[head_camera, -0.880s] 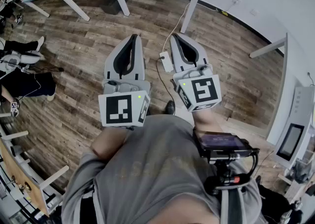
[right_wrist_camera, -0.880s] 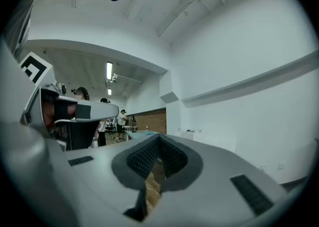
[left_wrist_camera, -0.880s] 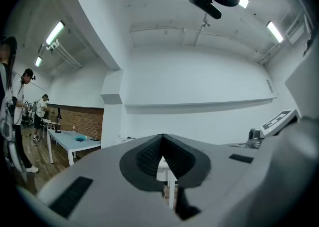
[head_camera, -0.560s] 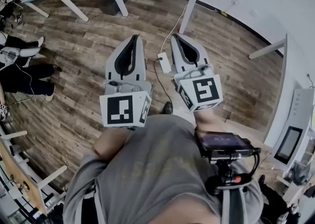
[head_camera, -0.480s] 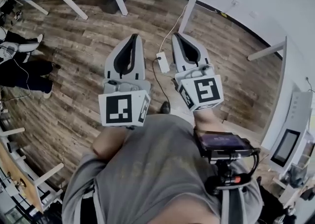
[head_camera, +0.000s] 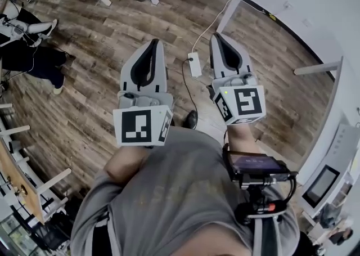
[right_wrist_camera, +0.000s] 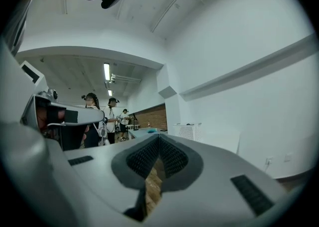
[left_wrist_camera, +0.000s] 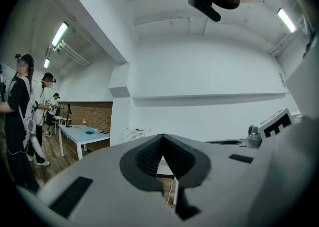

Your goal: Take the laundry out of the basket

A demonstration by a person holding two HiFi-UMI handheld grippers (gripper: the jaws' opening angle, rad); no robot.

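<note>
On a wood-plank floor [head_camera: 95, 41] in a white-walled workroom, we stand with both tools held level ahead of us and the job not yet begun. The left claw [head_camera: 152, 44] has its ribbed pads pressed together with nothing between them, and the right claw [head_camera: 219, 39] is likewise closed and empty. Below and between them on the boards lie only a white charger block [head_camera: 194, 64] and its cable [head_camera: 209, 26]. No laundry shows in any view, and no basket lies within reach. The one candidate is a white perforated box [left_wrist_camera: 133, 134] against the far wall, beyond the end of a pale tabletop [left_wrist_camera: 84, 132]; we cannot tell from here whether it is the basket. It stands well apart from both claws, a little left of where the left one points. We judge the step in hand to be the approach. The next move calls for walking toward that wall and confirming what the box is. After that, one claw needs to be opened and tipped downward to reach in over the rim for the first piece of cloth.
</note>
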